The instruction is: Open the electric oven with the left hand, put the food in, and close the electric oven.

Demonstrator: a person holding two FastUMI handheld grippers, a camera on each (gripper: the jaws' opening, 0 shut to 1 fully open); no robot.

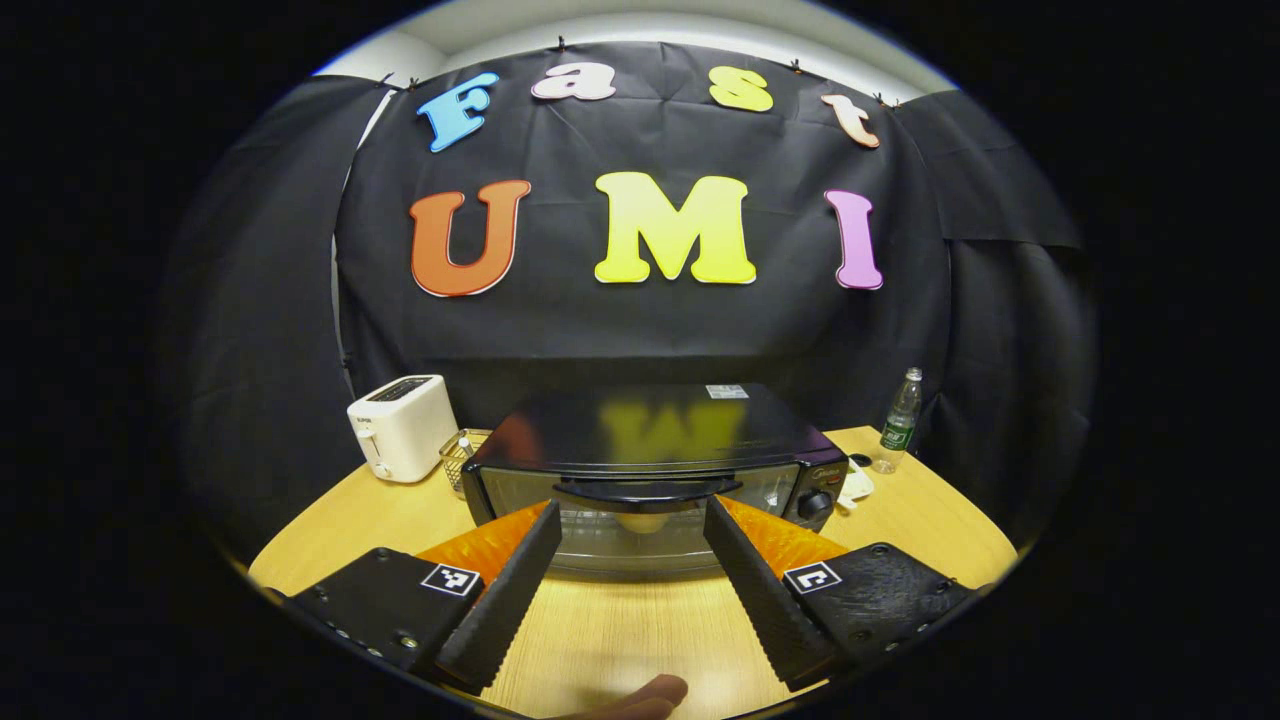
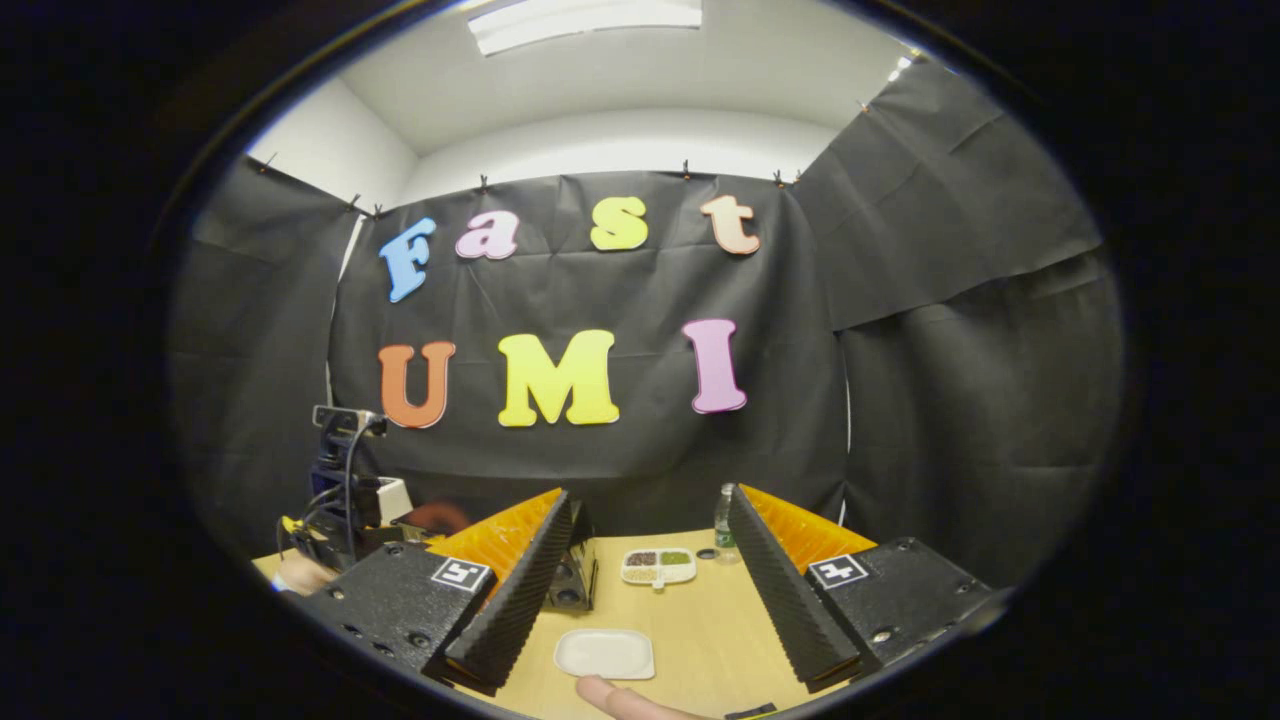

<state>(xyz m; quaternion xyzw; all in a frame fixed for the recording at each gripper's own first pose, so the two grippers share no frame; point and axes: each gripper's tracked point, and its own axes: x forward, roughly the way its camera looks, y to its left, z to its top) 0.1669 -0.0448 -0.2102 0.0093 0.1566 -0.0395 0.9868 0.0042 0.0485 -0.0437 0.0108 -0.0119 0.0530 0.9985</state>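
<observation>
Oven (image 1: 650, 470) door shut, small unreadable logo by knob. Left gripper (image 1: 632, 530) wide open, empty, facing it. Right gripper (image 2: 650, 560) likewise, beside oven.

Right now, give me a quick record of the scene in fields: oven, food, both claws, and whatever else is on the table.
oven: electric oven, door closed, a pale round item visible through the glass
left claw: open, facing the oven handle, not gripping it
right claw: open, empty
white plate: empty, on the table
divided dish: dark and green contents
toaster: left of oven
water bottle: right of oven
</observation>
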